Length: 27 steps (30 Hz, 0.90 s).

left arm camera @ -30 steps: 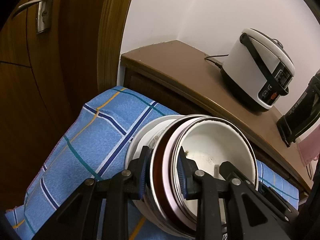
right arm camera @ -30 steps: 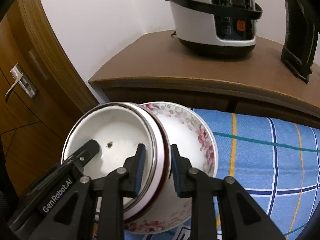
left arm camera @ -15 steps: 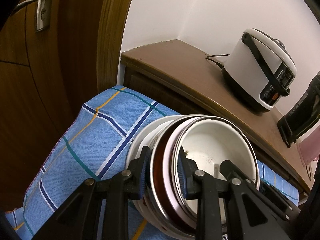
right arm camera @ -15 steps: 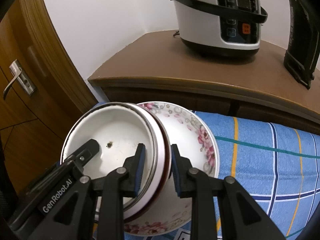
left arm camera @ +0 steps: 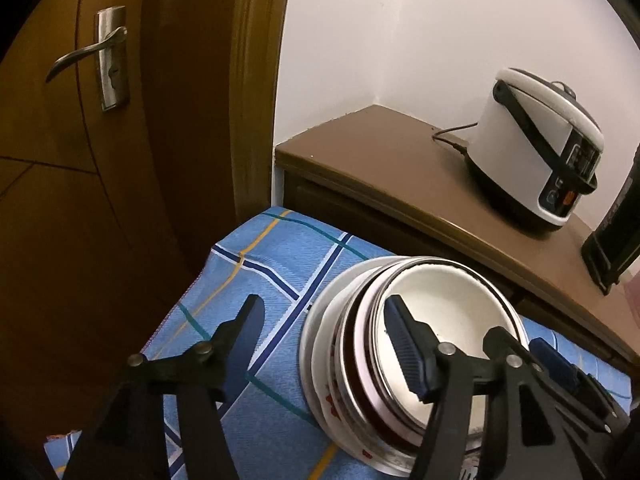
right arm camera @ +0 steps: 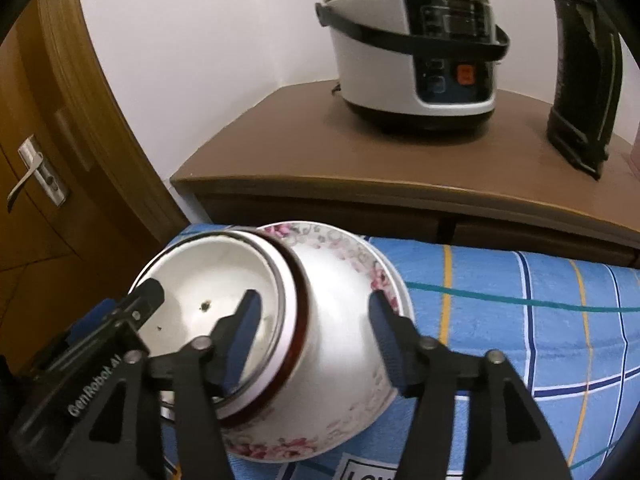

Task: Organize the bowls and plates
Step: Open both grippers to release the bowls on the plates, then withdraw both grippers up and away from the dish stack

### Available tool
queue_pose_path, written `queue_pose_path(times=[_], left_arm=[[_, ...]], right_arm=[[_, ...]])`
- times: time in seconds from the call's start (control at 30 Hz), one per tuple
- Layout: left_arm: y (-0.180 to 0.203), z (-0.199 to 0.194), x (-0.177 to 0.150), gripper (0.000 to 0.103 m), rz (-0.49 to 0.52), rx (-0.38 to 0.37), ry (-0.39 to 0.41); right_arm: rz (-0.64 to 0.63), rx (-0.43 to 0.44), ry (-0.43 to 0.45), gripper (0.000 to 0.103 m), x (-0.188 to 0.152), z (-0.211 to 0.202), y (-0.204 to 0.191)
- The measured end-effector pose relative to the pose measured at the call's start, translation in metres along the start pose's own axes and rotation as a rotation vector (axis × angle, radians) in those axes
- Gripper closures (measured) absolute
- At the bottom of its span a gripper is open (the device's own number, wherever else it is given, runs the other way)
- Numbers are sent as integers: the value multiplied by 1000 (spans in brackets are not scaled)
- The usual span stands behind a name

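Observation:
A stack of nested bowls rests on the blue checked cloth. The innermost is plain white, inside a bowl with a dark red rim, inside a large floral bowl. My left gripper is open and straddles the left rims, one finger inside the white bowl, the other out over the cloth. My right gripper is open and straddles the right rims, one finger inside the white bowl, the other beside the floral bowl.
A brown cabinet stands behind the cloth and carries a white rice cooker and a black appliance. A wooden door with a metal handle stands on the left. The cloth stretches out to the right.
Both grippers were shut on the bowl rims and have opened wide. The bowl stack has settled lower onto the cloth.

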State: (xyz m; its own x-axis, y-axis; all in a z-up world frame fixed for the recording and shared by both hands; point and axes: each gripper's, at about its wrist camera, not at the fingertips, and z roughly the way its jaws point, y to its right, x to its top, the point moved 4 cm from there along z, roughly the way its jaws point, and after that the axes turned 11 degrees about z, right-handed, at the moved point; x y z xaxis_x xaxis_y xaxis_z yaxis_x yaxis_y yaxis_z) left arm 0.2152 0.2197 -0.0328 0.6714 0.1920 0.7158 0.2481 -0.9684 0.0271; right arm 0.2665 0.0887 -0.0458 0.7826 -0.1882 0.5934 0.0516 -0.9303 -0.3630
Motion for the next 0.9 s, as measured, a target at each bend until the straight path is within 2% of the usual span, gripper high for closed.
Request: queue_pose_path(times=[0.17,0.23,0.33,0.5,0.63,0.9], left_arm=[[-2,-17,-1,34,24,50,61],[-5,-25,-3,26,27,85,87],[-8,-34,-7,25,26,97,107],[-11,-48,-18,25,31,89,123],[-12,-53,-28,25,37,76,109],[-11,-72,-42,25,58,64,125]], right_arm=[[-2,8,24,32,-2,-12,2],[-4,9,40,28,-2,-19,2],[-10,8,73,23,-4,-29,2],[-28,1,132,17,-14,-50,3],[-26,21,145,12,-21,-61,3],[-24,44,168,11,-37,-82,4]])
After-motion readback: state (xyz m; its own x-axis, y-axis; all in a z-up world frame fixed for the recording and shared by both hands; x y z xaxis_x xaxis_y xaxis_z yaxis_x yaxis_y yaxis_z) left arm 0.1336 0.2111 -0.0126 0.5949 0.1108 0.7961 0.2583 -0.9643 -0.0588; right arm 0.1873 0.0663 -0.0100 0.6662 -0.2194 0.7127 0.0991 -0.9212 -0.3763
